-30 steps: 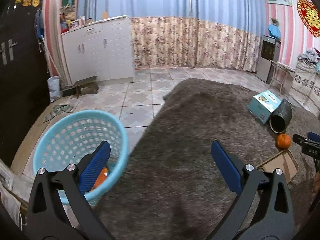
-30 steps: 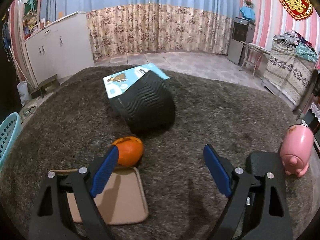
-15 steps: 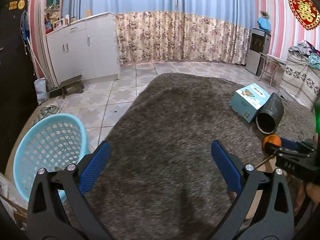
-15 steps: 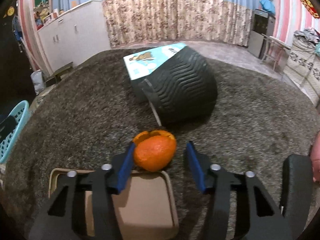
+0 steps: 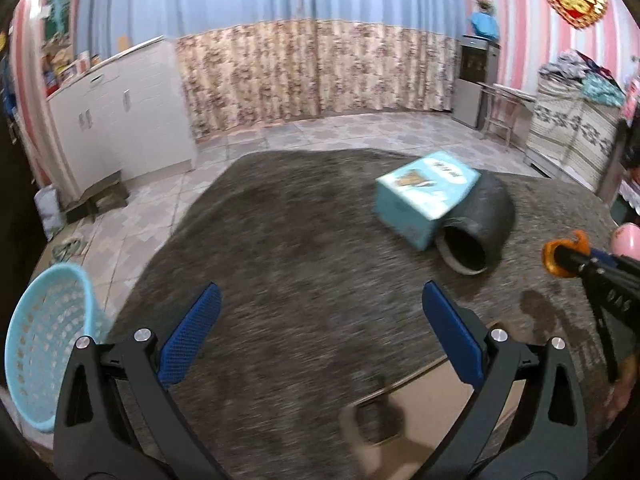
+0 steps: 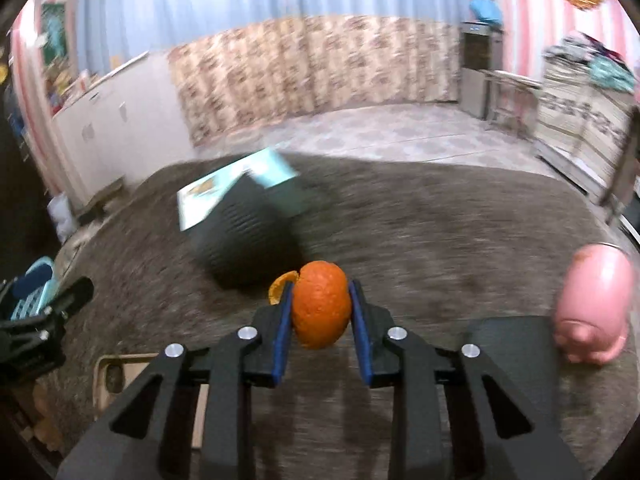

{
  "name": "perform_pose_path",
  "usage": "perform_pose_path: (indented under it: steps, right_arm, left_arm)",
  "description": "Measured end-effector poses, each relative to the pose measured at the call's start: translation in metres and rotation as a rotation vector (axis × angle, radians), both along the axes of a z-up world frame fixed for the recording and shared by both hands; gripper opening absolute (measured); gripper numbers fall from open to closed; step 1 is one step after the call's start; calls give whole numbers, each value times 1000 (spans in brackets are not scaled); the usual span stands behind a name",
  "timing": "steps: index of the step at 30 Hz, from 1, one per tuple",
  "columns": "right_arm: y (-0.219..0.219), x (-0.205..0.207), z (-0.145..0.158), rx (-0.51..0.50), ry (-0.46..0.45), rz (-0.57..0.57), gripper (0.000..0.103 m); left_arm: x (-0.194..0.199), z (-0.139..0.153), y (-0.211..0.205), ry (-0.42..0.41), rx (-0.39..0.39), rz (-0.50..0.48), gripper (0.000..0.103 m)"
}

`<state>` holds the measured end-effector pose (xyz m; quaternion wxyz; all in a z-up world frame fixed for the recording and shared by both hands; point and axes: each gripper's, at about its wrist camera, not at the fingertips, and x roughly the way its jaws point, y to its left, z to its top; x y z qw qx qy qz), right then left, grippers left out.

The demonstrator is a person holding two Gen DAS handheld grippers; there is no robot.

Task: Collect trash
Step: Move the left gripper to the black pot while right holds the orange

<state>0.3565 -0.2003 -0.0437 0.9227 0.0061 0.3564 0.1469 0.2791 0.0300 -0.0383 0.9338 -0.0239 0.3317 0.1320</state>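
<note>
An orange (image 6: pixel 320 308) with a loose flap of peel sits between the blue pads of my right gripper (image 6: pixel 322 284). The jaws are closing and both pads press on it, holding it above the brown carpet. In the left wrist view the same orange (image 5: pixel 560 258) shows at the right edge in the right gripper's tips. My left gripper (image 5: pixel 320 292) is open and empty over the carpet. A light blue mesh basket (image 5: pixel 44 344) stands on the tiles at lower left. A flat cardboard tray (image 5: pixel 420 400) lies under the left gripper's right finger.
A teal box (image 5: pixel 424 196) leans on a black ribbed bin (image 5: pixel 476 232) lying on its side on the carpet. A pink piggy bank (image 6: pixel 592 304) stands at the right. White cabinets (image 5: pixel 120 120) line the left wall.
My right gripper went forward to the orange, closed on it and raised it off the carpet. My left gripper swung right, so the basket slid to the frame's left edge.
</note>
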Motion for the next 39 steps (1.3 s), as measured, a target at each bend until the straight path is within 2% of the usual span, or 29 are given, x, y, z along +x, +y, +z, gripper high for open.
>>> perform_pose_path:
  steps: [6, 10, 13, 17, 22, 25, 28, 30, 32, 36, 37, 39]
  right_arm:
    - [-60, 5, 6, 40, -19, -128, 28]
    - [-91, 9, -1, 83, -4, -186, 28]
    - [-102, 7, -5, 123, -2, -209, 28]
    - [-105, 13, -10, 154, 3, -218, 28]
    - [-109, 17, -15, 157, 14, -226, 28]
    - [-106, 13, -15, 176, 13, -233, 28]
    - [-104, 11, -13, 175, 9, -232, 28]
    - [-103, 11, -13, 176, 11, -236, 28]
    - [-104, 10, -13, 182, 15, -239, 28]
    - [-104, 10, -13, 184, 16, -240, 28]
    - [-104, 10, -13, 184, 15, -242, 28]
    - [-105, 10, -13, 185, 16, -237, 28]
  left_arm:
    - [34, -4, -49, 22, 13, -111, 97]
    - [56, -5, -79, 20, 75, -163, 97]
    - [74, -11, -94, 19, 149, -174, 97]
    - [94, -20, -104, 41, 159, -194, 97]
    - [86, -23, -118, 51, 131, -301, 97]
    - [84, -25, -125, 58, 114, -326, 97]
    - [79, -14, -116, 70, -24, -399, 97]
    - [75, -11, -110, 85, -76, -423, 97]
    - [75, -9, -107, 101, -93, -425, 97]
    - [83, -12, -100, 120, -40, -391, 97]
    - [88, -16, -97, 140, -52, -397, 97]
    - [95, -25, -91, 188, -114, -412, 86]
